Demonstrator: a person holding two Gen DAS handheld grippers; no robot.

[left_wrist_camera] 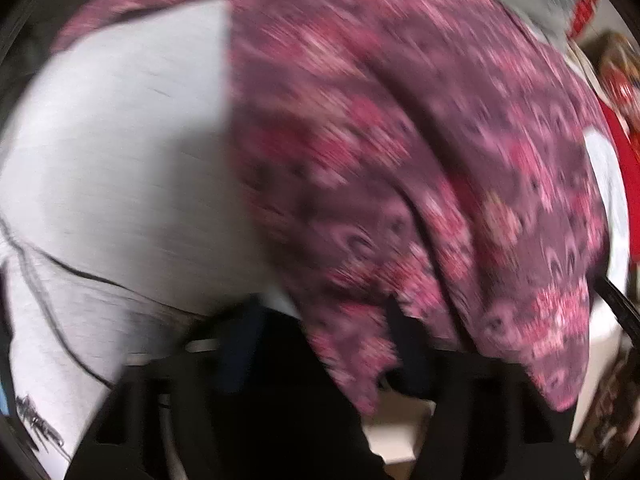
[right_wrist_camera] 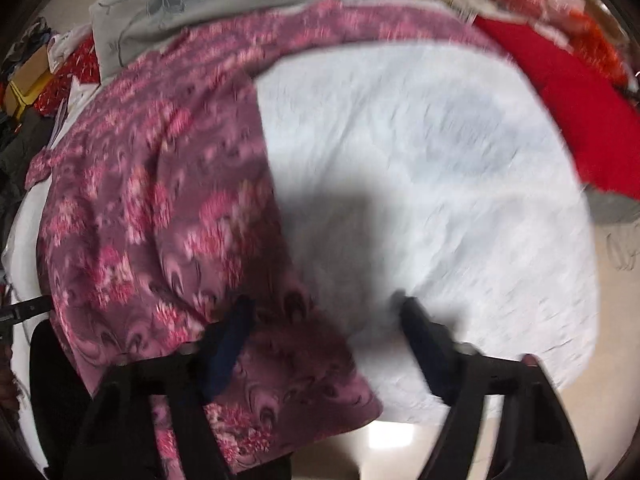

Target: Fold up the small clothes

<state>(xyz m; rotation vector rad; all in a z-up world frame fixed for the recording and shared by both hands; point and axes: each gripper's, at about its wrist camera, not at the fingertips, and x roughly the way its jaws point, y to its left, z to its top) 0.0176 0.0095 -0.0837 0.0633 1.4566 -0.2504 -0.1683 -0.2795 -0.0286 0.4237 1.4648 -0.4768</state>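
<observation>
Only right view, red cloth (right_wrist_camera: 580, 120), grey floral fabric (right_wrist_camera: 224, 4)

Under me is a white fluffy blanket (right_wrist_camera: 440, 168). On it lies the purple flowered garment (right_wrist_camera: 160, 208). A red cloth (right_wrist_camera: 580, 112) touches its edge.

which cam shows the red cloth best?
Right wrist view: the red cloth shows as a broad patch at upper right, beside the white sheet. Left wrist view catches only a thin red strip at the right edge.
</observation>
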